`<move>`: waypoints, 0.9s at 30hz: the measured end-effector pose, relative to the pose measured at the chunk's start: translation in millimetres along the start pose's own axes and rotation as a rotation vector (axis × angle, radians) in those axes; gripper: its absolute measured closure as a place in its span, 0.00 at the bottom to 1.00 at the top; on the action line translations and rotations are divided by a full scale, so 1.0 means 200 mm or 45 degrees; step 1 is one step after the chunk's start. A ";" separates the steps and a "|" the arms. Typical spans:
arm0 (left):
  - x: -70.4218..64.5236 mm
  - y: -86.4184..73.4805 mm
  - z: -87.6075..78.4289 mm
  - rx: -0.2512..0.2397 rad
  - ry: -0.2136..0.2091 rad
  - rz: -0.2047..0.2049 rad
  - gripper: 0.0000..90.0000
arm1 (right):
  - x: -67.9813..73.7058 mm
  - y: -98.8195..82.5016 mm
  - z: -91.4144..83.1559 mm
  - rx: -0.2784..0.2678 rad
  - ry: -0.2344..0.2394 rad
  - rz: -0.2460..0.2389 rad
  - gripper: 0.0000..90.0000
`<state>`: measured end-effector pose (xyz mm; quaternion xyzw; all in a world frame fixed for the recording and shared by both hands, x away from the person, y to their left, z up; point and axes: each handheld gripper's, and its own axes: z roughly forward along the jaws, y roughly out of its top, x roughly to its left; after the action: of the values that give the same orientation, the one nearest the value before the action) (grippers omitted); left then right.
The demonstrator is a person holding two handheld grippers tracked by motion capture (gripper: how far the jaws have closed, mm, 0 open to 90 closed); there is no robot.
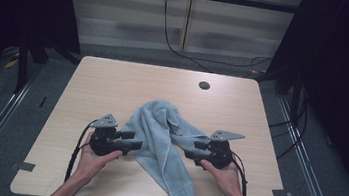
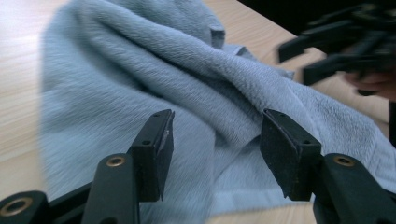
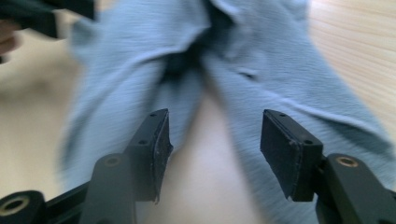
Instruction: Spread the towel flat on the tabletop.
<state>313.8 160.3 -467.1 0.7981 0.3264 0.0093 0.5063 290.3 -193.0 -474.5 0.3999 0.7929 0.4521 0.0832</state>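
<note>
On the left of the high view we see the left hand [image 1: 95, 161] rising from the near edge of the table [image 1: 114, 78], holding the left gripper [image 1: 133, 141] level and pointed toward the middle. Its jaws stand apart with nothing pinched between them; in the left gripper view the two black pads sit wide of each other just short of the cloth, a ridge of fabric running behind the gap, and we cannot see either pad pressing on it. In the middle lies the towel [image 1: 161, 131], a pale blue-grey one, rumpled and bunched at its far end and trailing in a long strip toward the near edge of the table, where its corner with a small label hangs over. In the left gripper view the towel [image 2: 154, 79] rises in soft folds over the light wood. On the right, the right hand [image 1: 225, 177] holds the right gripper [image 1: 195, 150], pointed back at the towel from the other side, close to its edge. Its jaws are also wide; in the right gripper view they frame bare table, with the towel [image 3: 261, 70] blurred just beyond them, forking into two folds.
</note>
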 end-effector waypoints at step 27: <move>0.09 -0.01 -0.13 -0.113 0.158 0.011 0.94 | -0.11 0.07 0.03 -0.022 -0.246 -0.008 0.91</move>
<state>318.3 191.7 -461.6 0.7741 0.3528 0.0755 0.5201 315.5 -201.2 -472.4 0.4384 0.7785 0.4181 0.1643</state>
